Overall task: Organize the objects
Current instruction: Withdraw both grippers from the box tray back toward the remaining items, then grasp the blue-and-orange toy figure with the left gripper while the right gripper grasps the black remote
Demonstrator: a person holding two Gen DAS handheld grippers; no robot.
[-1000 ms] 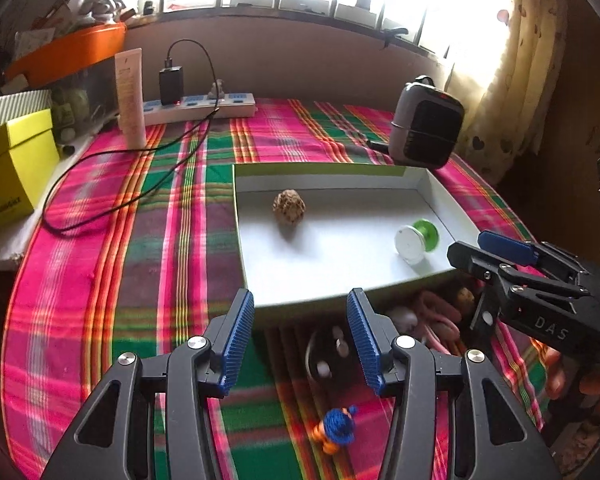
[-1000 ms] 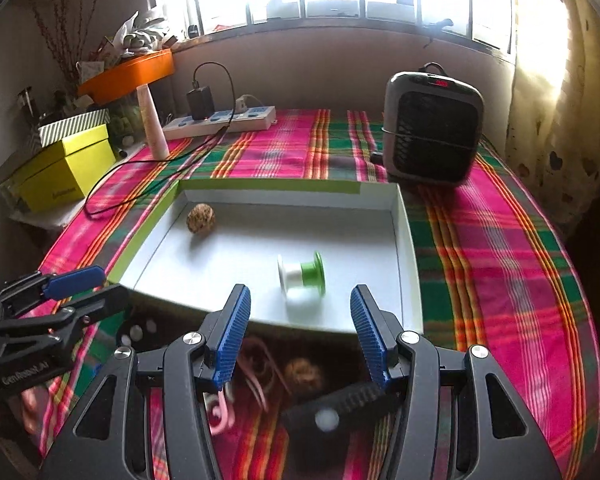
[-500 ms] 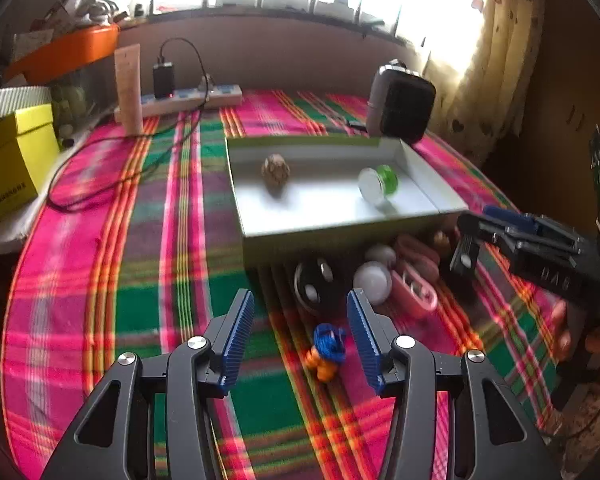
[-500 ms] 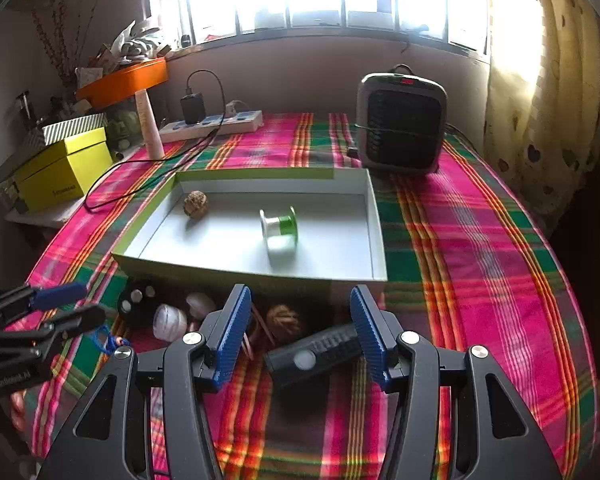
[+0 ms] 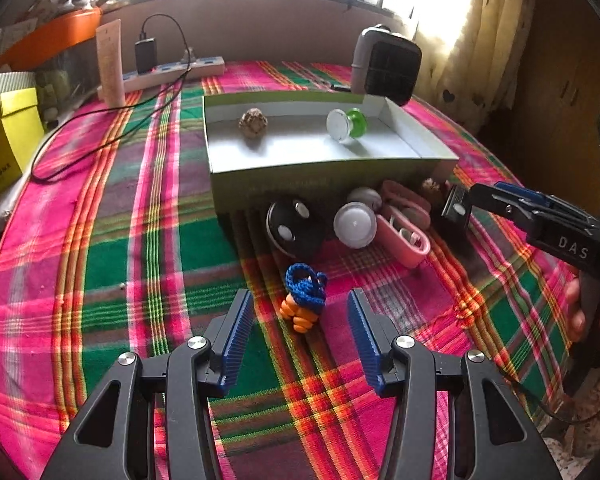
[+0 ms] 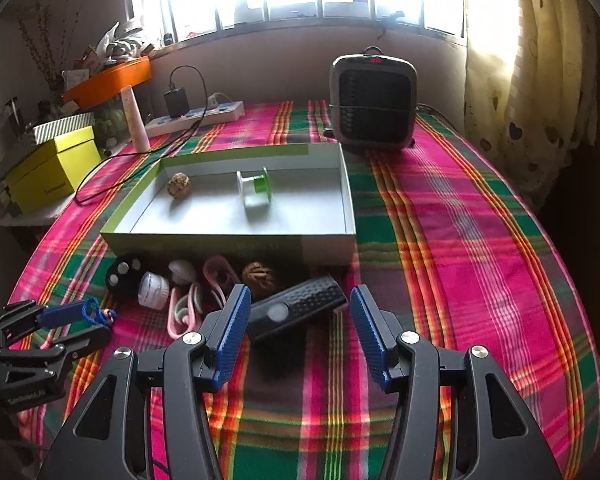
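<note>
A shallow white box with green sides point(image 5: 404, 160) point(image 6: 328, 236) lies on the plaid cloth and holds a brown woven ball point(image 5: 253, 122) point(image 6: 179, 185) and a green spool point(image 5: 346, 124) point(image 6: 255, 188). In front of it lie a black round remote point(image 5: 292, 224) point(image 6: 123, 271), a white puck point(image 5: 355, 225) point(image 6: 153, 289), a pink case point(image 5: 404, 232), a second woven ball point(image 6: 258, 274) and a black rectangular remote point(image 6: 296, 312). My left gripper point(image 5: 300, 320) is open, with a blue-and-orange knotted cord point(image 5: 304, 300) between its fingertips, untouched. My right gripper point(image 6: 296, 320) is open just over the black rectangular remote.
A grey fan heater point(image 6: 374, 102) stands behind the box. A power strip with a plugged charger point(image 6: 196, 114), a pink tube point(image 6: 134, 120) and a yellow box point(image 6: 52, 168) line the far left. A hand point(image 5: 580, 312) holds the right gripper's handle.
Both grippers have drawn back from the box toward the near table edge. The loose items in front of the box have come into full view, and the knotted cord now sits between the left fingers.
</note>
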